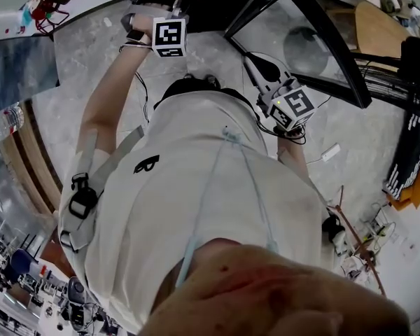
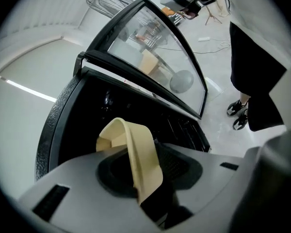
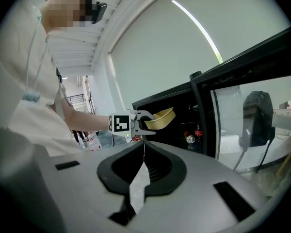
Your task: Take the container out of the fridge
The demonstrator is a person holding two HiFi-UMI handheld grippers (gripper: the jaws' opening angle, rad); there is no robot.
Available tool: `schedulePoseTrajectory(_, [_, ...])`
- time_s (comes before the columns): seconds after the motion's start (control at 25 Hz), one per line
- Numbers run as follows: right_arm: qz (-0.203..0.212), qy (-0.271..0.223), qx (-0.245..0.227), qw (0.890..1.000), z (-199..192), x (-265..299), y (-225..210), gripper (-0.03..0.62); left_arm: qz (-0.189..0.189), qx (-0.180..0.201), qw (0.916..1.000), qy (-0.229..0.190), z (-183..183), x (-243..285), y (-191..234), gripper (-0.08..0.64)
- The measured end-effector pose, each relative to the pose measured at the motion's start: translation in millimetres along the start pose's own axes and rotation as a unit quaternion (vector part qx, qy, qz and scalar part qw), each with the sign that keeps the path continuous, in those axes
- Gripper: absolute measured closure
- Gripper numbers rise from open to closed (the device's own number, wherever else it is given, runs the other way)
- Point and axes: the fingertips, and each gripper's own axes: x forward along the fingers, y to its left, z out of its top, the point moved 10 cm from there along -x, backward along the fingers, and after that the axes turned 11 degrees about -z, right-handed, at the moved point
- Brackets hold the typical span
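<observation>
Outside the open fridge (image 2: 102, 106), my left gripper (image 3: 146, 124) pinches the container (image 2: 136, 149) by its rim to carry it clear; my right gripper (image 3: 144, 149) keeps its fingers closed, empty.

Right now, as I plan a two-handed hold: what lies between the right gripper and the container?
Nothing: the right gripper view shows bare air from the shut right gripper to the container, which the left gripper holds at the fridge opening.

- Container (image 2: 138, 154): pale yellow.
- Fridge (image 2: 63, 125): black frame and interior.
- Marker cube (image 1: 169, 37): black squares on white.
- Person's shirt (image 1: 196, 187): white, small black logo.
</observation>
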Motion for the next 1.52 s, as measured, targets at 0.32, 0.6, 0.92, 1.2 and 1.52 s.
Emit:
schedulePoseTrajectory(0.32, [0.003, -0.001, -0.003, 1.0, 4.2, 1.5, -3.3, 0.576, -0.013, 0.012, 0.9995, -0.026, 15.6, -10.3, -6.9, 0.431])
schedulePoseTrajectory(0.6, [0.0, 0.002, -0.002, 1.0, 2.2, 1.1, -0.6, 0.577, -0.026, 0.048, 0.9972, -0.05, 23.7, -37.8, -32.6, 0.431])
schedulePoseTrajectory(0.92, [-0.02, -0.003, -0.008, 1.0, 4.5, -3.5, -12.1, 0.576, -0.03, 0.074, 0.9927, -0.091, 35.9, -65.6, -47.8, 0.431])
schedulePoseTrajectory(1.2, [-0.076, -0.019, -0.014, 0.997, 7.4, -13.9, -30.2, 0.576, -0.016, 0.222, 0.9533, -0.204, 47.7, -110.8, -71.3, 0.431])
schedulePoseTrajectory(1.52, [-0.105, -0.036, -0.012, 0.994, 10.9, -20.5, -36.4, 0.577, -0.014, 0.229, 0.9426, -0.243, 49.9, -124.7, -73.6, 0.431])
